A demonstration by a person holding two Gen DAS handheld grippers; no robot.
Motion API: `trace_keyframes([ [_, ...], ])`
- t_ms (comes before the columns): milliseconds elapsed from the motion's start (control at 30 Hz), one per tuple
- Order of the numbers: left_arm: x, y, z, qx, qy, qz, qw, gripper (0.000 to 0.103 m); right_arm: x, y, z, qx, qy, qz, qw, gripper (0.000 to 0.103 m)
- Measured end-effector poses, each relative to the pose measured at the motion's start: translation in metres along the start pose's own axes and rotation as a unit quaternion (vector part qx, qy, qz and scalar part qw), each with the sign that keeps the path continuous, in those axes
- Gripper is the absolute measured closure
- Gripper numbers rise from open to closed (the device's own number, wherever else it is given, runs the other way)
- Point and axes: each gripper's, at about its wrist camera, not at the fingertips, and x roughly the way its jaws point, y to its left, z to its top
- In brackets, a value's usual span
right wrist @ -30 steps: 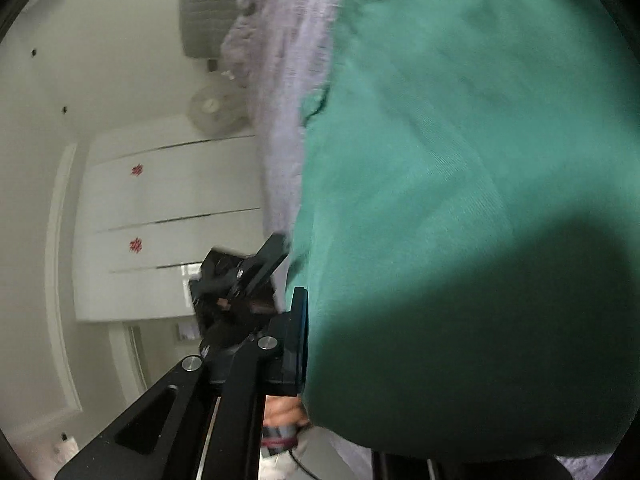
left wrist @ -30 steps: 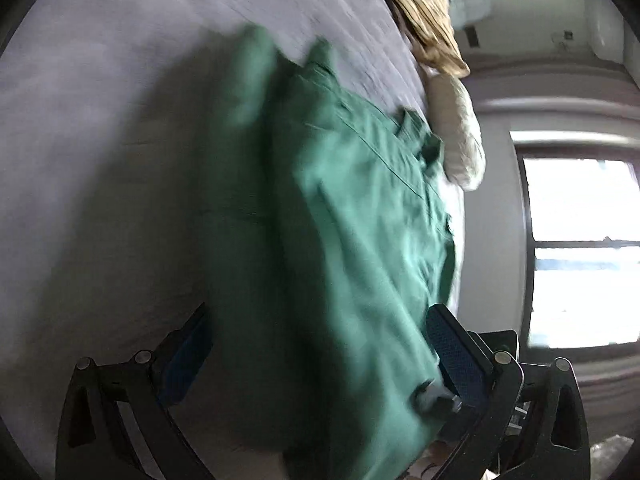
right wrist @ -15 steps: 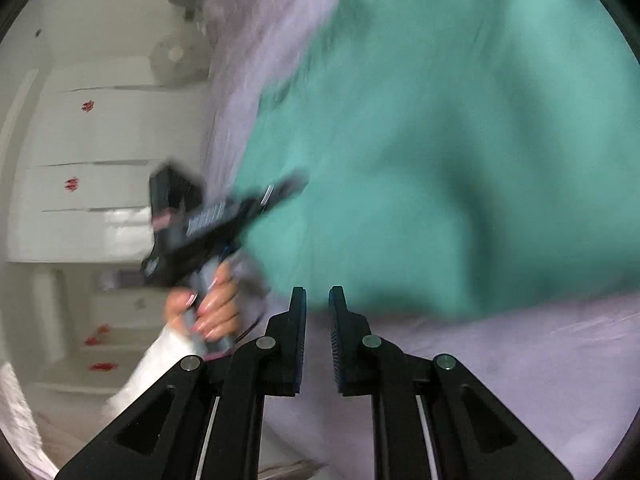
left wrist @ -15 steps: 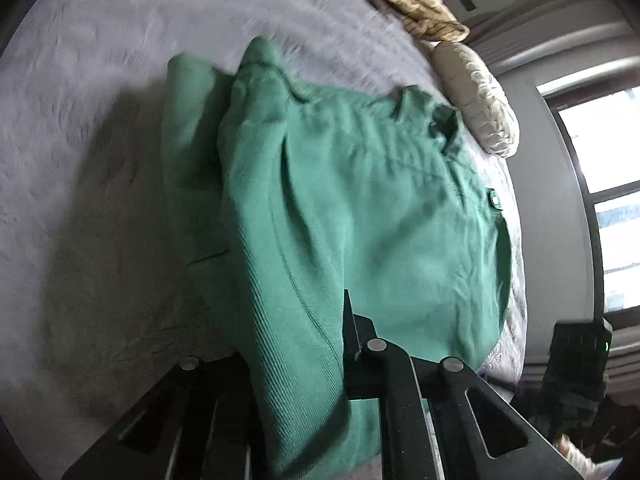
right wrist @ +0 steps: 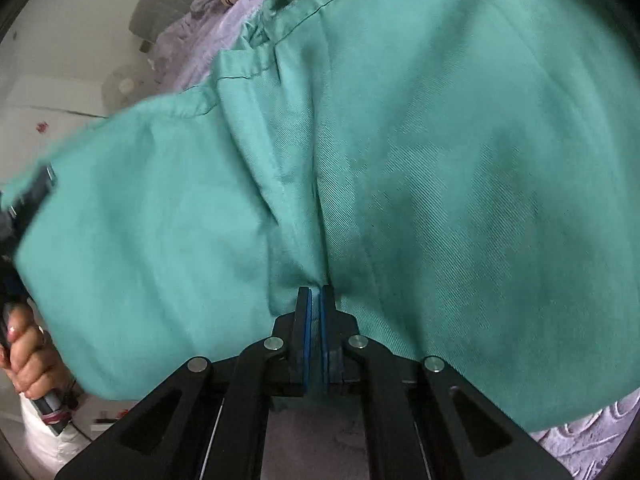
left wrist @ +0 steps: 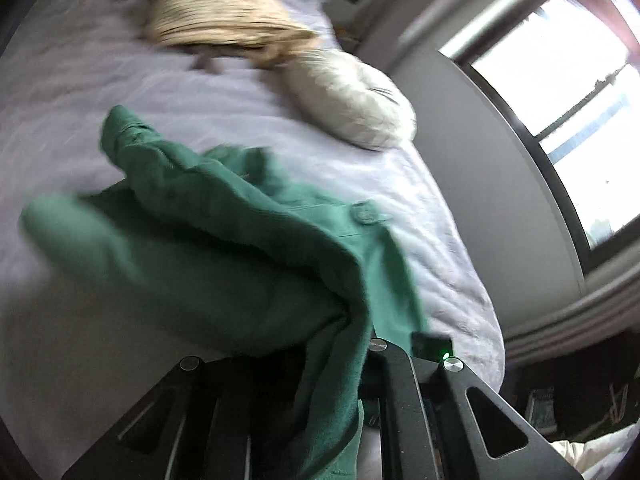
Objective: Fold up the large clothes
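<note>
A large green garment (left wrist: 224,232) lies partly bunched on the lilac bedspread (left wrist: 80,92). My left gripper (left wrist: 336,344) is shut on a fold of the green garment, which drapes down between its fingers. In the right wrist view the same green garment (right wrist: 420,152) fills most of the frame. My right gripper (right wrist: 317,296) is shut on a pinch of its cloth at a crease. The left gripper's body (right wrist: 28,200) and the hand (right wrist: 28,360) holding it show at the left edge.
A cream pillow (left wrist: 352,108) and a tan striped cloth (left wrist: 224,28) lie at the far end of the bed. A bright window (left wrist: 568,112) is on the right wall. White cupboards (right wrist: 48,104) stand beyond the bed's left side.
The left gripper closed on the garment and has lifted and swung it, blurring the cloth. The right gripper, empty half a second ago, now pinches the garment.
</note>
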Motion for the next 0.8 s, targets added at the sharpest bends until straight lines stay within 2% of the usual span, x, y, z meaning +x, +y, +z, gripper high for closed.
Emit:
trace_keyframes([
  [133, 0.063, -0.057, 0.011, 0.047, 0.039, -0.013, 0.9981, 0.089, -0.044, -0.015, -0.006, 0.014, -0.049, 0.022, 0.998, 0.098],
  [233, 0.122, -0.083, 0.007, 0.062, 0.076, -0.007, 0.9951, 0.089, -0.084, -0.050, -0.009, 0.046, -0.094, 0.019, 0.994, 0.097],
  [300, 0.165, -0.095, 0.001, 0.072, 0.105, 0.011, 0.9918, 0.089, -0.100, -0.072, -0.011, 0.068, -0.107, 0.010, 0.992, 0.094],
  [400, 0.209, -0.109, -0.014, 0.096, 0.130, 0.071, 0.9844, 0.088, -0.118, -0.105, -0.016, 0.098, -0.110, 0.020, 0.989, 0.094],
  [467, 0.214, -0.118, -0.021, 0.111, 0.127, 0.102, 0.9804, 0.088, -0.124, -0.119, -0.020, 0.110, -0.108, 0.038, 0.987, 0.094],
  [533, 0.209, -0.128, -0.022, 0.123, 0.122, 0.110, 0.9787, 0.077, -0.126, -0.123, -0.021, 0.112, -0.108, 0.048, 0.987, 0.094],
  [600, 0.201, -0.135, -0.022, 0.119, 0.115, 0.080, 0.9830, 0.040, -0.117, -0.118, -0.017, 0.113, -0.107, 0.054, 0.986, 0.094],
  [667, 0.187, -0.145, -0.019, 0.123, 0.092, 0.054, 0.9867, 0.035, -0.110, -0.117, -0.011, 0.117, -0.103, 0.062, 0.986, 0.094],
  [800, 0.177, -0.164, -0.002, 0.137, 0.068, 0.043, 0.9873, 0.034, -0.120, -0.133, 0.002, 0.129, -0.099, 0.072, 0.984, 0.094],
])
